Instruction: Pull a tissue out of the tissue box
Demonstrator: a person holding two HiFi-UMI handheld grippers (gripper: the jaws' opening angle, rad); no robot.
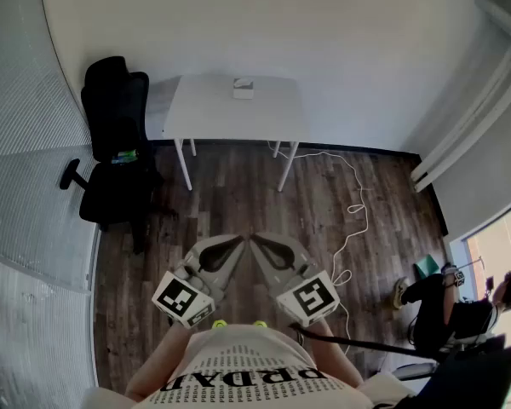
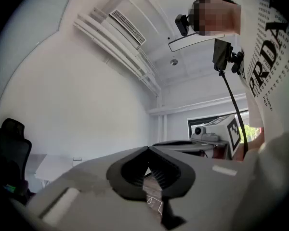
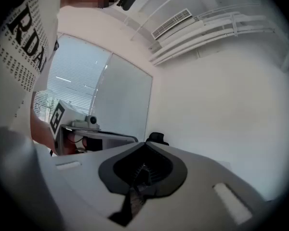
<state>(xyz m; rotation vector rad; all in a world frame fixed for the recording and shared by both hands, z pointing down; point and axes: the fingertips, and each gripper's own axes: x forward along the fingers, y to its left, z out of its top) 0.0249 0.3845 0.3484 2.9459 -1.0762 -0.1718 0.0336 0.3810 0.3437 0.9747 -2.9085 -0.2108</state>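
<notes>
The tissue box point(image 1: 244, 89) is a small pale box at the back of a white table point(image 1: 204, 113) against the far wall, well away from both grippers. My left gripper point(image 1: 237, 242) and right gripper point(image 1: 257, 240) are held close to my body over the wood floor, their tips angled toward each other. In the left gripper view the left gripper point(image 2: 148, 148) has its jaws meeting at the tip with nothing in them, and the table point(image 2: 50, 167) shows far off at the left. The right gripper point(image 3: 145, 143) is likewise shut and empty.
A black office chair point(image 1: 115, 143) stands left of the table. A white cable point(image 1: 355, 211) snakes over the dark wood floor at the right. A person point(image 1: 447, 305) sits at the lower right by a window. Glass partitions line the left side.
</notes>
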